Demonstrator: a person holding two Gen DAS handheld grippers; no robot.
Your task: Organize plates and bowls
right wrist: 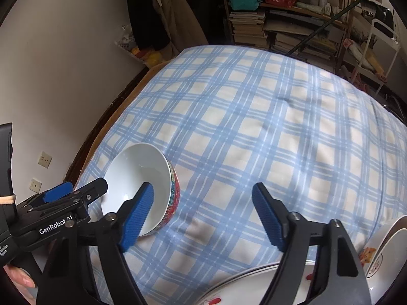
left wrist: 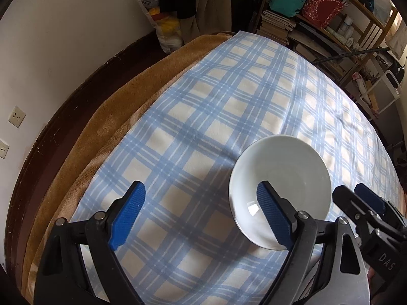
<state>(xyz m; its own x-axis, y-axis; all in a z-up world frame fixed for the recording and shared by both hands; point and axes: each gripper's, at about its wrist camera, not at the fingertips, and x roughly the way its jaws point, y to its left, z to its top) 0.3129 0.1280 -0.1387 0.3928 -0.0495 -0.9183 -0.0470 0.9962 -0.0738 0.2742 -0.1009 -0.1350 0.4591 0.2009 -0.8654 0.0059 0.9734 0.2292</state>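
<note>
A bowl (left wrist: 285, 167), white inside with a red patterned outside (right wrist: 174, 193), stands upright on the blue-and-white checked cloth (left wrist: 193, 117). My left gripper (left wrist: 201, 186) is open; its right finger hangs over the bowl's inside, and the bowl's left rim lies between the fingers, untouched. My right gripper (right wrist: 203, 188) is open too, with its left finger over the bowl and the right rim between its fingers. Each gripper shows at the edge of the other's view: the right gripper (left wrist: 349, 190) and the left gripper (right wrist: 86, 184). White plates with red cherry prints (right wrist: 254, 287) lie at the near edge.
A cartoon-printed dish (right wrist: 386, 244) sits at the near right, partly cut off. A brown blanket (left wrist: 101, 117) and a dark wooden frame (left wrist: 38, 142) border the cloth on the left by the wall. Shelves of books and bags (left wrist: 318, 25) stand beyond. A hand (right wrist: 17, 277) holds the left gripper.
</note>
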